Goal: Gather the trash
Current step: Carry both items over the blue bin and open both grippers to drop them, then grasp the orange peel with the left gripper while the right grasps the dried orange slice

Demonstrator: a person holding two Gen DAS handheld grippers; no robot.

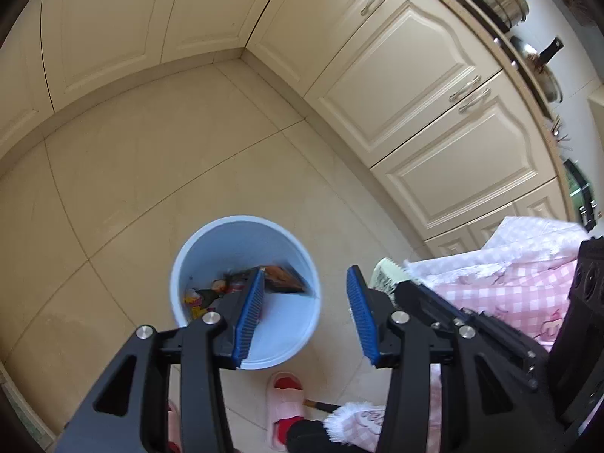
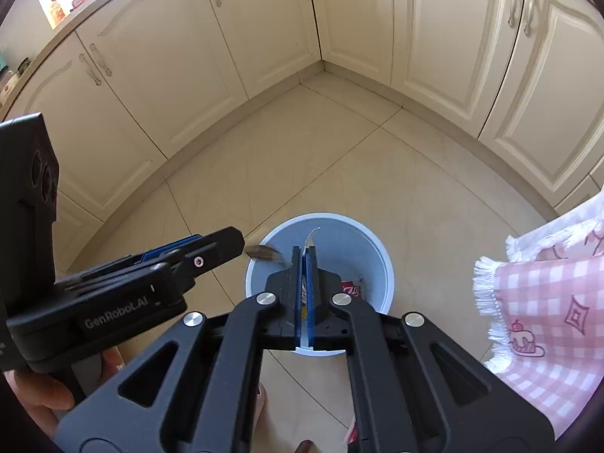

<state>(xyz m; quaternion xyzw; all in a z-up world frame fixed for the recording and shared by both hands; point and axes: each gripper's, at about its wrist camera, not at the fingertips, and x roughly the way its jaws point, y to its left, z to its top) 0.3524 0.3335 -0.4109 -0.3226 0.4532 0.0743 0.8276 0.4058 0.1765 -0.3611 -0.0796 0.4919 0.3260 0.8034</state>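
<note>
Where the right gripper [image 2: 305, 260] clamps a thin wrapper [image 2: 312, 234], its blue pads hide all but a pale tip. The left gripper [image 1: 307, 287] stands released, nothing between its jaws. Both hang over a pale blue bin [image 1: 281, 324] on the beige tiled floor [image 1: 151, 173], colourful wrappers [image 1: 281, 277] lying inside, in a corner of cream cabinets [image 1: 396, 75].

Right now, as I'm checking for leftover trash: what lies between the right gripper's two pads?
A thin wrapper, pinched in the shut right gripper, its pale tip poking out over the blue bin. The right wrist view shows it.
</note>
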